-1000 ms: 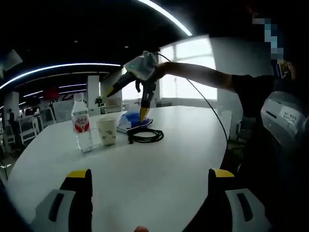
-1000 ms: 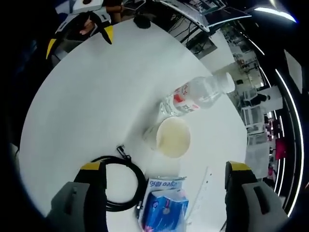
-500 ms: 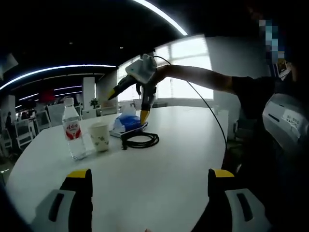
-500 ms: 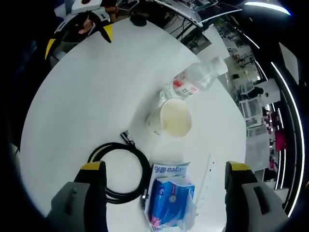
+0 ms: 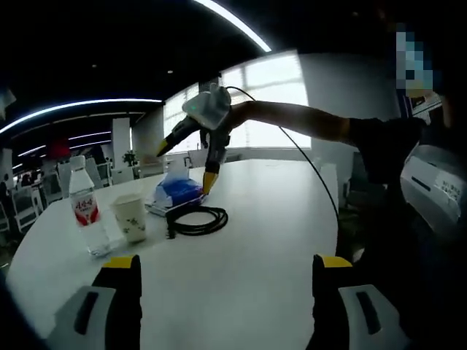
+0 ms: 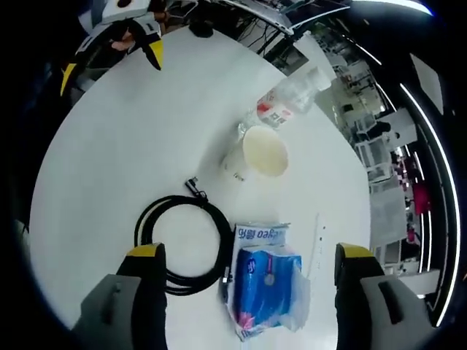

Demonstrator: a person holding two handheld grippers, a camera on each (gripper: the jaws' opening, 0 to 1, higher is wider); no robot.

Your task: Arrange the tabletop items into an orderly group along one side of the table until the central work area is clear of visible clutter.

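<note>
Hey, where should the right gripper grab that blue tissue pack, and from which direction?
Grip the tissue pack across its two long sides, coming straight down from above. It lies flat between the open right gripper jaws, with the coiled cable close along one side, so keep that jaw just inside the coil.

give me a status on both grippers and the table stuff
Right gripper open, above the blue tissue pack. Left gripper open, empty. Black coiled cable beside the pack; paper cup and clear water bottle beyond. Nothing in the way.
</note>
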